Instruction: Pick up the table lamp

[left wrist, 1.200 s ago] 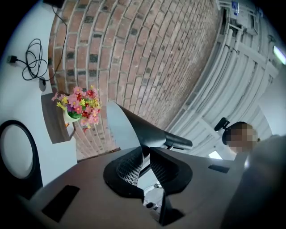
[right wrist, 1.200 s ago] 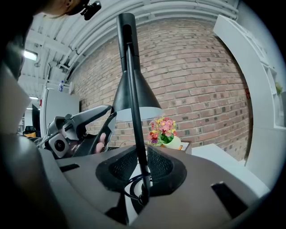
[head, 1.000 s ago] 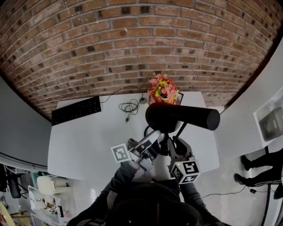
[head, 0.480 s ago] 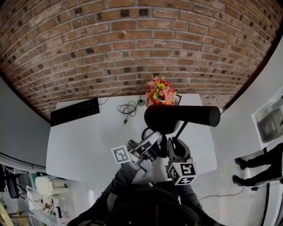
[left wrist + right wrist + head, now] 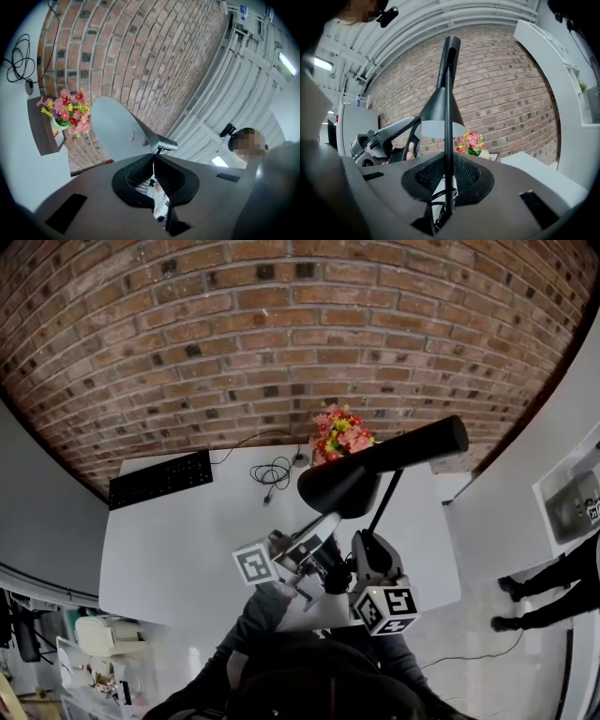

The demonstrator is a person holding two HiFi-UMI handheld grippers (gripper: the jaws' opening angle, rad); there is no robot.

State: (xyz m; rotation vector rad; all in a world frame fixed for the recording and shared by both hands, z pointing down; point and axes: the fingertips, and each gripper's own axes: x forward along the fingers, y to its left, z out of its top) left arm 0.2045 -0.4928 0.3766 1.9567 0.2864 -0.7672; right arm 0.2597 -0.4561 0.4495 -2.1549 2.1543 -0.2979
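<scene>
**Right gripper view: stem gripped, lift not yet shown**

Right gripper, its jaws just closing, clamps the thin stem of the table lamp. Left gripper, its jaws just drawn together, sits below the shade with nothing clearly between them. The lamp leans above the table. Its base is hidden, so the grasp looks made and the raising appears to remain.

Left gripper fingers together; right gripper fingers just closing (pinching lamp stem).
</scene>
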